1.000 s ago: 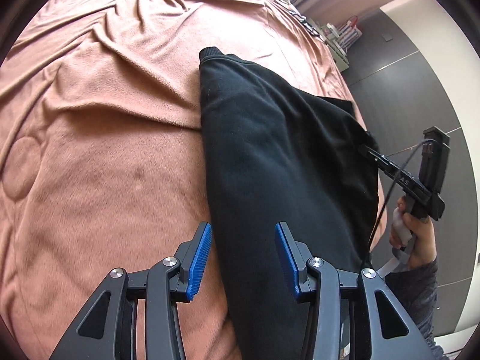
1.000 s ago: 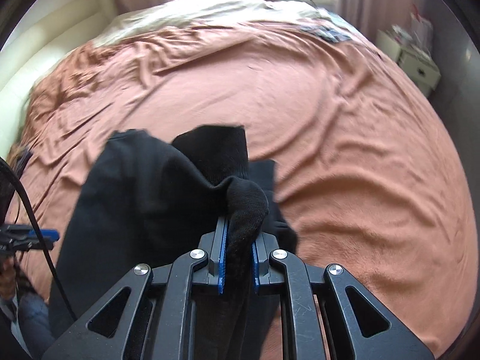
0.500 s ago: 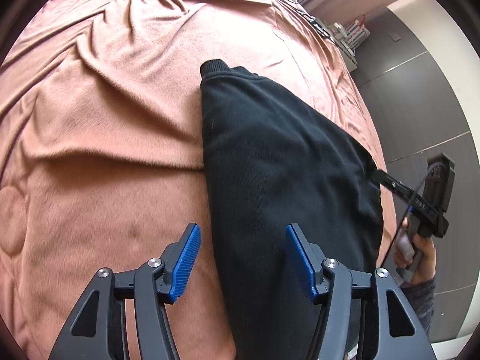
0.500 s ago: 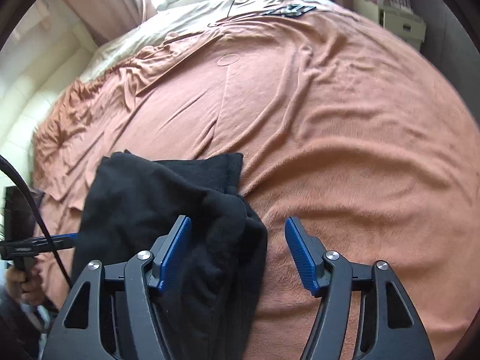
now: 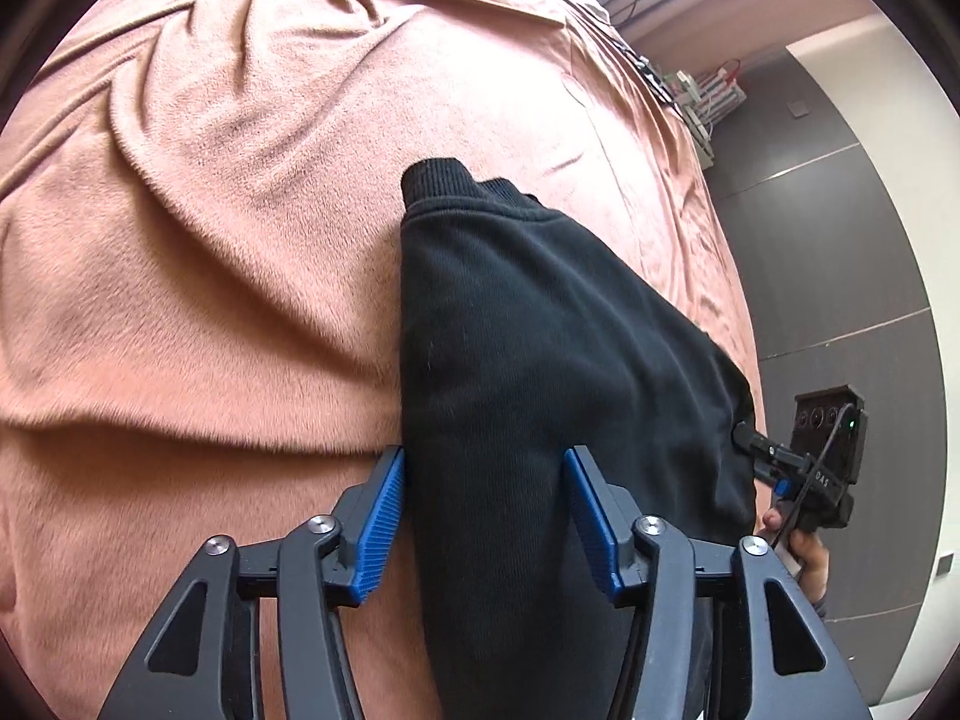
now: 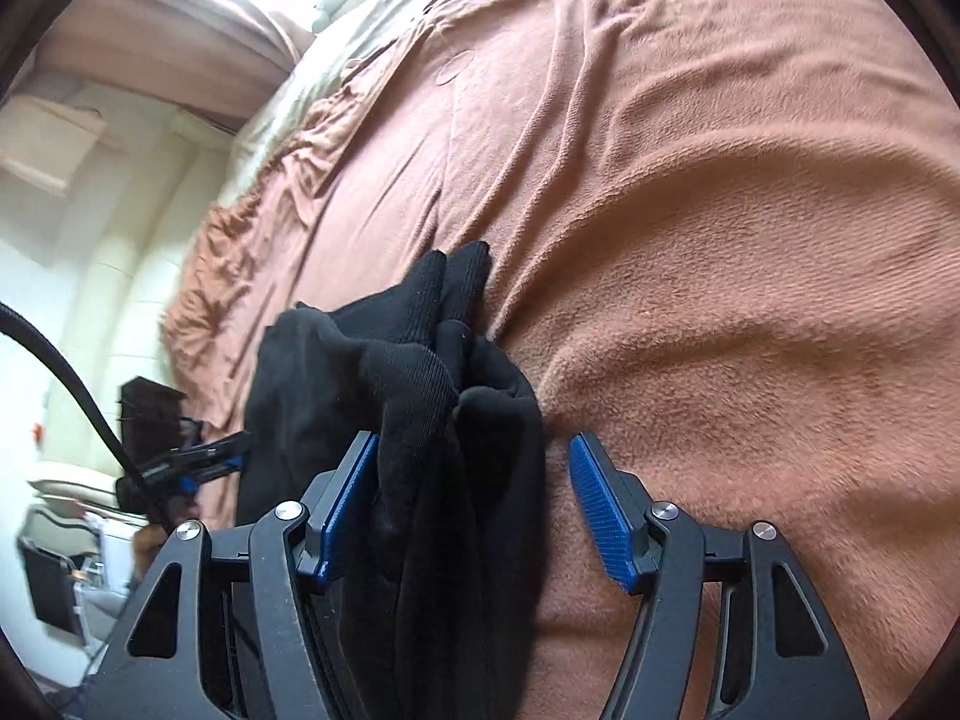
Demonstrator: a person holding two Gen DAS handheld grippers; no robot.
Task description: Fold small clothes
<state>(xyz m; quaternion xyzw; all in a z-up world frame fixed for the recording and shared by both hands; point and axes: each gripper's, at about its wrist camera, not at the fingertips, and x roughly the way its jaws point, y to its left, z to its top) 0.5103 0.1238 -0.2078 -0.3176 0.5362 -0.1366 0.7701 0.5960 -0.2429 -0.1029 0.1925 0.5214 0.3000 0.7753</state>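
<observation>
With both claws released and straddling the black garment (image 5: 540, 360), left claw (image 5: 483, 516), right claw (image 6: 474, 510), you've left it folded near the bed's (image 5: 210, 240) edge, likely to regrip.

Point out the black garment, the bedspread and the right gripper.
black garment (image 5: 540, 330): left wrist view, middle of its folded body.
bedspread (image 5: 210, 210): left wrist view, bare wrinkled area.
right gripper (image 6: 474, 504): right wrist view, between its open jaws.

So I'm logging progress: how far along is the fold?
Done: the black garment lies doubled lengthwise on the pink blanket. In hand: nothing; left gripper and right gripper straddle it, open. Left: the bunched end needs flattening and a final fold.
</observation>
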